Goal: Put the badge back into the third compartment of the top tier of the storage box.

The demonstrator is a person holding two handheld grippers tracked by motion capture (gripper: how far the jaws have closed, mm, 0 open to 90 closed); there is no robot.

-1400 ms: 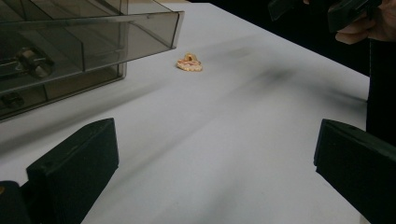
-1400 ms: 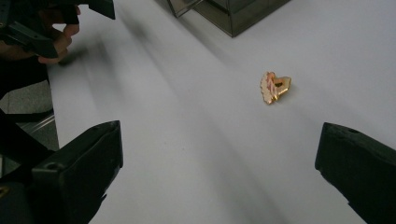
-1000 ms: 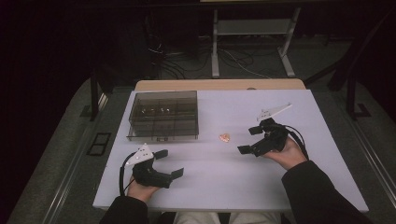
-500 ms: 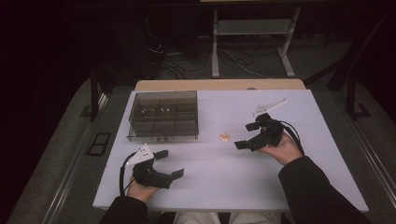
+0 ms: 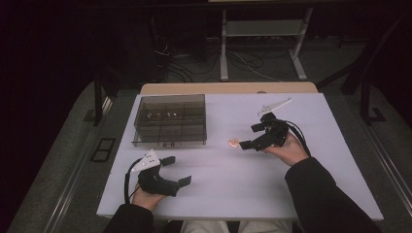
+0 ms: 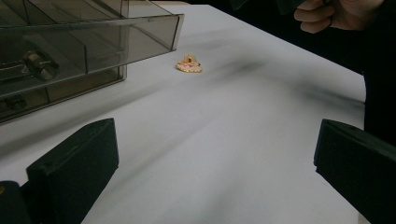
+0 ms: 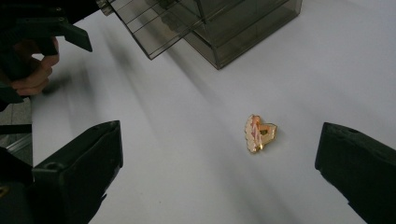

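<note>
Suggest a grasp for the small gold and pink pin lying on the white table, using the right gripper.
Come down from above with the right gripper, whose jaws are already open and aimed at the small gold and pink pin. It looks thin and lies low on the white table, apart from the smoky clear plastic compartment box, so pinching across its narrow outer edges is probably best. A side approach would likely just push it.

Organizer box (image 6: 70, 42) contents: too blurry

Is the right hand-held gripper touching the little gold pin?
Apart. The right gripper view shows the pin lying on bare table between the open right hand-held gripper jaws.
</note>
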